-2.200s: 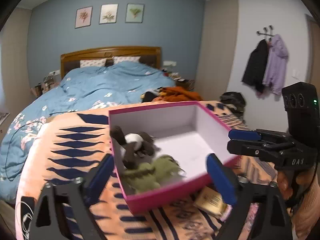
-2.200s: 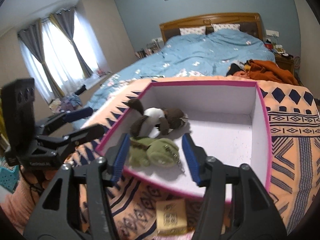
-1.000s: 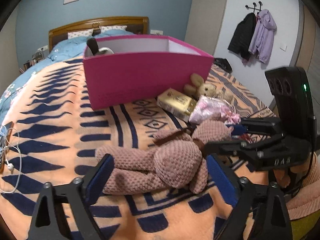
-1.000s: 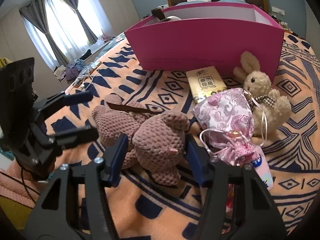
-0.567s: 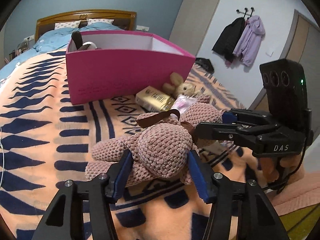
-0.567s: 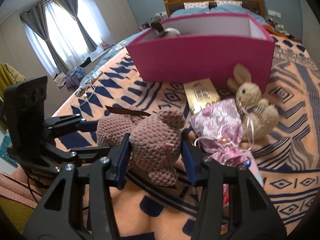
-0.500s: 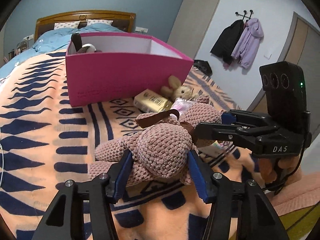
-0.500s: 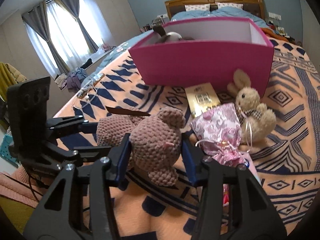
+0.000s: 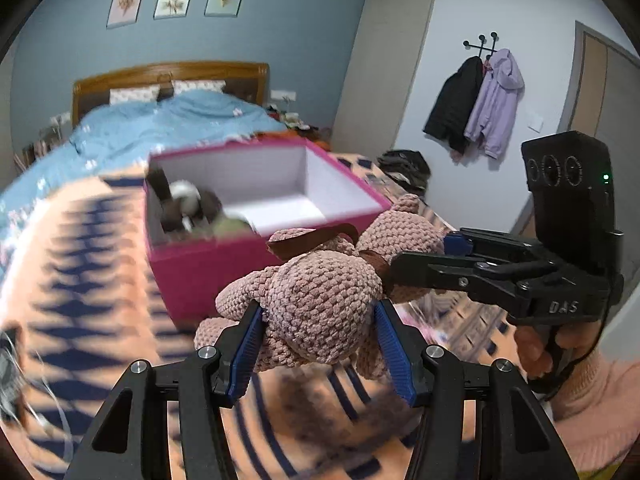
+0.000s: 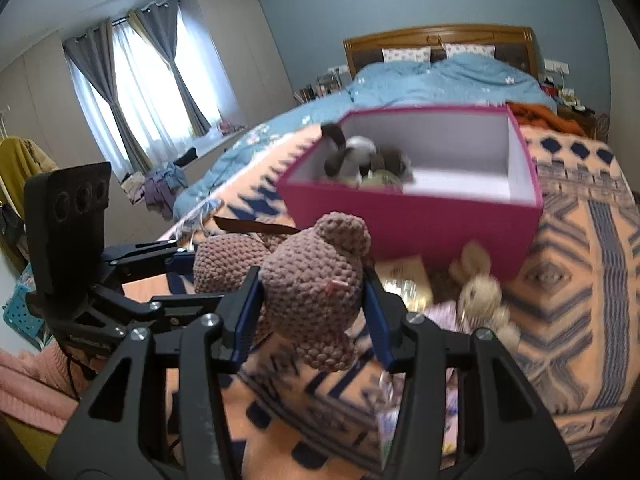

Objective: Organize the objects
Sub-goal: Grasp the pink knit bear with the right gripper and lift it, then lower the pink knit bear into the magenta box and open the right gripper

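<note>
We grip a pink knitted teddy bear [image 9: 320, 304] above the orange patterned blanket [image 9: 92, 312]: our left hand-held gripper [image 9: 318, 344] clamps its body, our right hand-held gripper [image 10: 314, 312] clamps its head. The open pink box [image 10: 416, 220] sits just behind.

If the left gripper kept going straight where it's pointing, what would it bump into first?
The left gripper is already clamped on the knitted pink bear, so the bear leads. Beyond it, the near wall of the pink box looks like the first obstacle, though depth is hard to judge.
</note>
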`<state>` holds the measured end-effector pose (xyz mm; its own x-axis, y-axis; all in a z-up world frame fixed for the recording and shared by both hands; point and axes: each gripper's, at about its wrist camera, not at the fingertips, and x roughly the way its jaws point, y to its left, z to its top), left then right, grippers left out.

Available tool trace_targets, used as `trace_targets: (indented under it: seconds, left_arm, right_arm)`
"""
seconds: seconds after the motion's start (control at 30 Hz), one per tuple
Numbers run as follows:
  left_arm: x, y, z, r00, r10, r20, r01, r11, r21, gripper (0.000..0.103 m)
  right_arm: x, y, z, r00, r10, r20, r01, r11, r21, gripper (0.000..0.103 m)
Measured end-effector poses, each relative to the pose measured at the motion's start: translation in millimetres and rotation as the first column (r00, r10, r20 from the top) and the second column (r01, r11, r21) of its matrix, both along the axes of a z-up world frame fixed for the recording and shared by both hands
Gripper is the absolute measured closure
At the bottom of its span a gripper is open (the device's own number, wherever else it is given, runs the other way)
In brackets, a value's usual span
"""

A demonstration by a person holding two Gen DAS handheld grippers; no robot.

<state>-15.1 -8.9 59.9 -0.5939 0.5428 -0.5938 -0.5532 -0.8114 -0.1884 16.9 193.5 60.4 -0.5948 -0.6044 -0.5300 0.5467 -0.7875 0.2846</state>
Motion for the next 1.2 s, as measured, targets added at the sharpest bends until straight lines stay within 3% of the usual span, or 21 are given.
trace_targets:
  seconds: [0.2,0.43,0.6,0.83,1.07,1.2]
  left_arm:
    - [-50,4,43,0.997,0.048,-0.060,-0.049,0.999,-0.016,0.046]
    - [-108,13,61,0.991,0.101,-0.089,-0.106,0.993,-0.048,0.046]
    - [-148,14,46,0.992,0.126,-0.032,-0.127,0.990,-0.061,0.046]
    - [-187,15,10,0.982,0.176,0.072,-0.168,0.981,-0.097,0.046]
    - [-201,19,-14,0.964,0.249,0.096,-0.230,0.957,-0.178,0.043]
    - [-207,21,-24,0.954,0.281,0.102,-0.256,0.944,-0.206,0.043]
  right_arm:
    - [-43,-1,40,0.997,-0.019,-0.069,0.015,0.999,-0.052,0.052]
    - [-113,5,61,0.999,-0.041,-0.034,0.035,0.988,-0.150,0.052]
    - [-157,3,55,0.998,-0.049,0.030,0.053,0.988,-0.143,0.052]
    - [-201,-11,29,0.991,-0.062,0.116,0.068,0.996,-0.048,0.052]
    - [-234,-24,4,0.979,-0.071,0.190,0.066,0.997,0.032,0.049]
    - [-246,-25,-2,0.971,-0.138,0.193,0.118,0.987,0.113,0.050]
